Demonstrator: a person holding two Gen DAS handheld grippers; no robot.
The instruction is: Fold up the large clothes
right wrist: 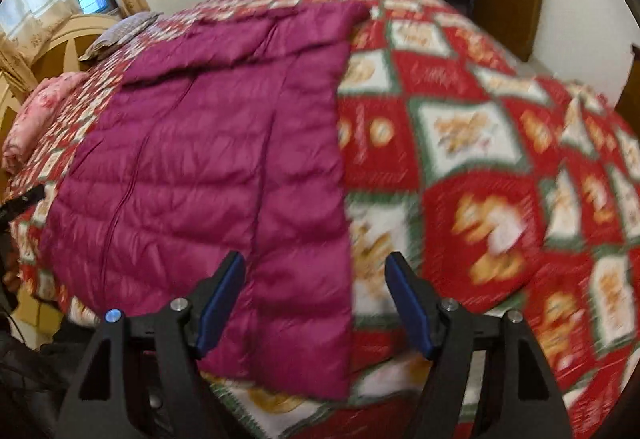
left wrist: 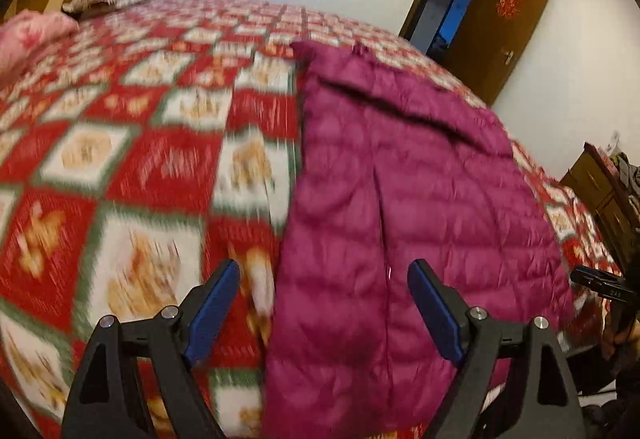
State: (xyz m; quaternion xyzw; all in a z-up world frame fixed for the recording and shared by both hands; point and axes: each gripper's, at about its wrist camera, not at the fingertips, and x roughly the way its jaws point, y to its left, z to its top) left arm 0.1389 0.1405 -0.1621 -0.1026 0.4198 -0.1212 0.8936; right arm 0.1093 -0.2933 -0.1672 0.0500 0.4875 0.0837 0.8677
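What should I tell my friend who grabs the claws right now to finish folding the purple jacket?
Left claw: open, holding nothing, over the jacket's left edge.
Right claw: open, holding nothing, over the jacket's right edge.
The purple puffy jacket lies on the red patterned bedspread, near the bed's closest edge.
Done: both long sides look already folded in, leaving a tidy strip.
Left: probably grab the near hem with both claws and fold it up towards the far end.
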